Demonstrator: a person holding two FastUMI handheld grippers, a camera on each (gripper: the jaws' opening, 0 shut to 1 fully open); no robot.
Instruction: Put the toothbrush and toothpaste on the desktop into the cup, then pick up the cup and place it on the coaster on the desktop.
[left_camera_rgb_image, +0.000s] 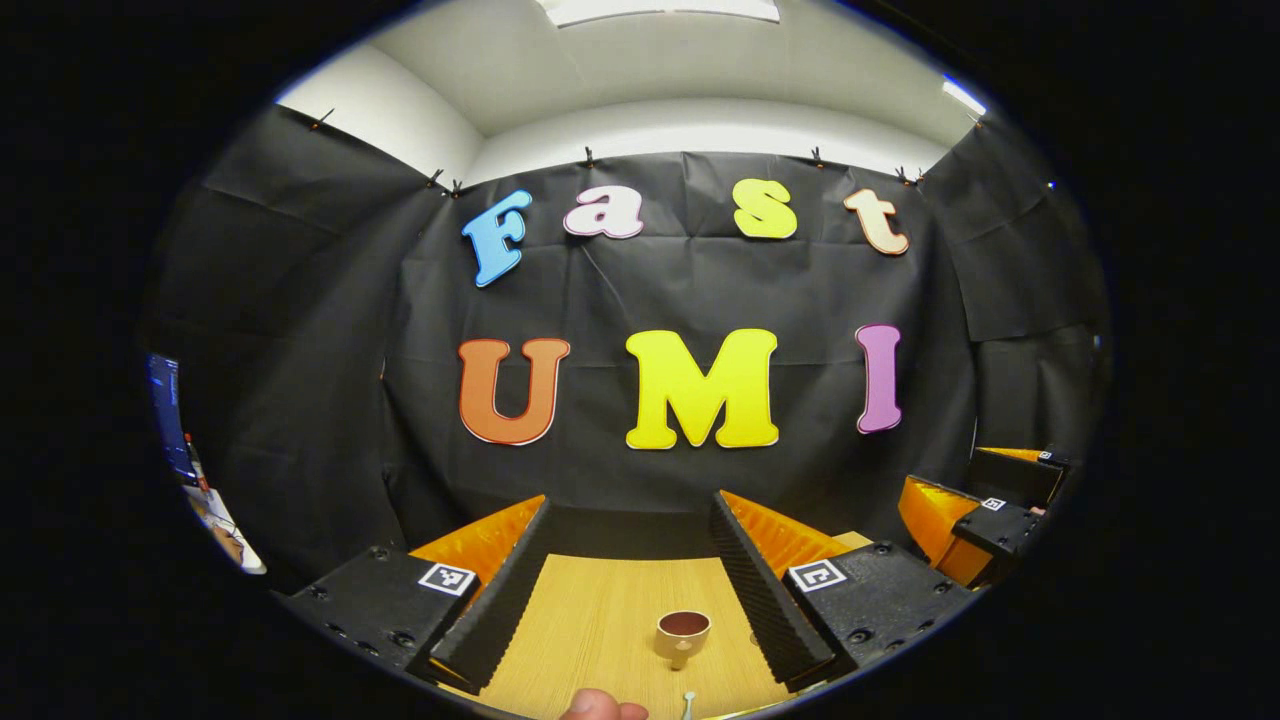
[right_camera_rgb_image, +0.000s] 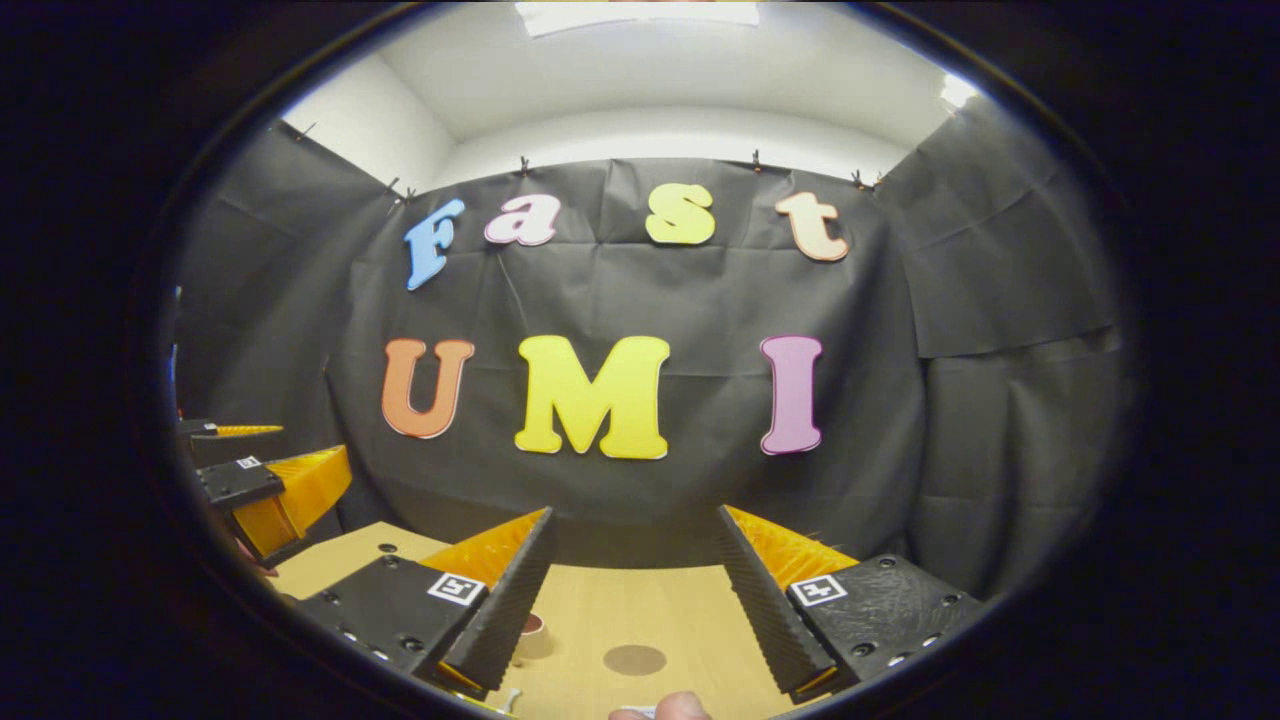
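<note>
Both your tongs, left tongs and right tongs, hover spread open, holding nothing. The cup stands on the counter ahead between the left fingers, apparently empty; the coaster lies bare ahead of the right. Loading the cup looks outstanding.

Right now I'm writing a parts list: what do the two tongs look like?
Each of the left tongs and right tongs has two long ribbed wedge fingers with orange backing, on black bolted blocks, each bearing a square black-and-white marker.
</note>
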